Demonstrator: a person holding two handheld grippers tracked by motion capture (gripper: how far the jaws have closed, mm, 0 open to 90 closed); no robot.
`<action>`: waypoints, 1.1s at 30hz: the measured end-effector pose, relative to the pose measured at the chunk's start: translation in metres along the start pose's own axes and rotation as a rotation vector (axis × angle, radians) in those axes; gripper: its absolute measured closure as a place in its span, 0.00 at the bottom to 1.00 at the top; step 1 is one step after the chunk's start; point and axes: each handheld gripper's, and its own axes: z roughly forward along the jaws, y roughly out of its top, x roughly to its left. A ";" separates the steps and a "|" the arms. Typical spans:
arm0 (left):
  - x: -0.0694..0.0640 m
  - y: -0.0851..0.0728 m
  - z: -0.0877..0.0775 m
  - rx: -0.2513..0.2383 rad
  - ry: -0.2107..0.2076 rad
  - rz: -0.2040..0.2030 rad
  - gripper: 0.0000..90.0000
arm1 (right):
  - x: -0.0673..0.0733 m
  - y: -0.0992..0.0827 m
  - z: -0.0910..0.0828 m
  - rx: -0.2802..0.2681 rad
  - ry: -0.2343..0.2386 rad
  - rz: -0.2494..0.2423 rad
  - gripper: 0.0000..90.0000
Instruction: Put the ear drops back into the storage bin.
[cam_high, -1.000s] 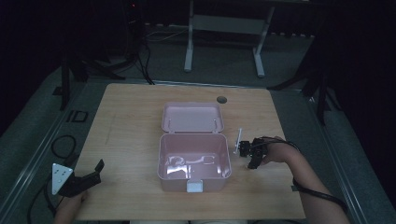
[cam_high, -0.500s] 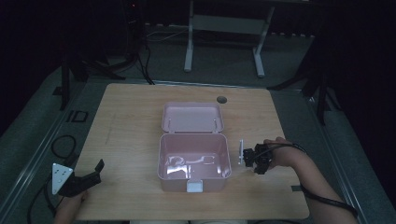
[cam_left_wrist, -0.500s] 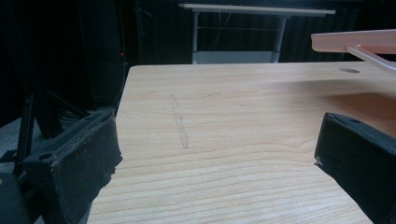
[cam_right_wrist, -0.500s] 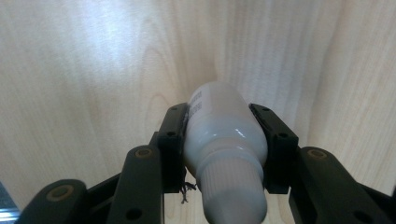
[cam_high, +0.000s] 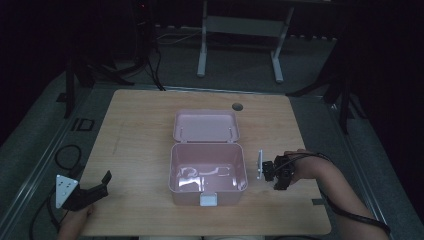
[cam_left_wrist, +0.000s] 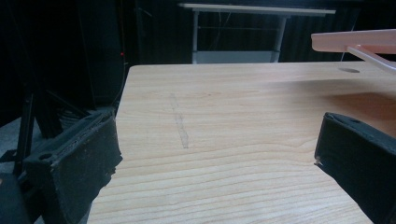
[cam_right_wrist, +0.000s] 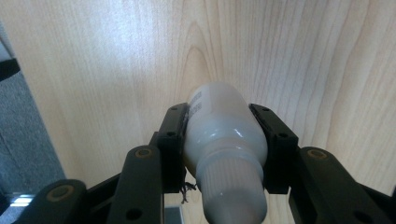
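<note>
beside open pink plastic box (cam_high: 207, 172), right gripper (cam_right_wrist: 224, 140) pinching white plastic bottle (cam_right_wrist: 222, 135), box lying leftward; left gripper (cam_left_wrist: 219, 154) spread, idling.

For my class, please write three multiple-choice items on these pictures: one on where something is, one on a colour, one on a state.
1. Where does the right gripper hang?
A. Inside the box
B. Beside the box's right wall, above the light wooden table
C. Past the table's far edge

2. What colour is the open plastic box with the hinged lid?
A. Pink
B. Green
C. Blue

3. How do the left gripper jaws stand?
A. Clamped on a bottle
C. Shut on the lid
B. Apart, with bare tabletop between them

Answers: 1 B, the high view shows it beside the box. 2 A, box and lid are pale pink. 3 B, the left gripper view shows a wide gap; the small white plastic bottle sits in the right gripper.
</note>
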 end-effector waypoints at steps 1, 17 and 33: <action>0.000 0.000 0.000 0.000 0.001 0.000 0.00 | 0.001 -0.001 -0.004 0.006 -0.001 0.007 0.66; 0.000 0.000 0.000 0.001 0.002 0.000 0.00 | 0.010 -0.002 -0.051 -0.028 -0.032 0.060 0.66; 0.000 0.000 0.000 0.000 0.002 0.001 0.00 | 0.017 0.016 -0.094 -0.048 -0.041 0.014 0.66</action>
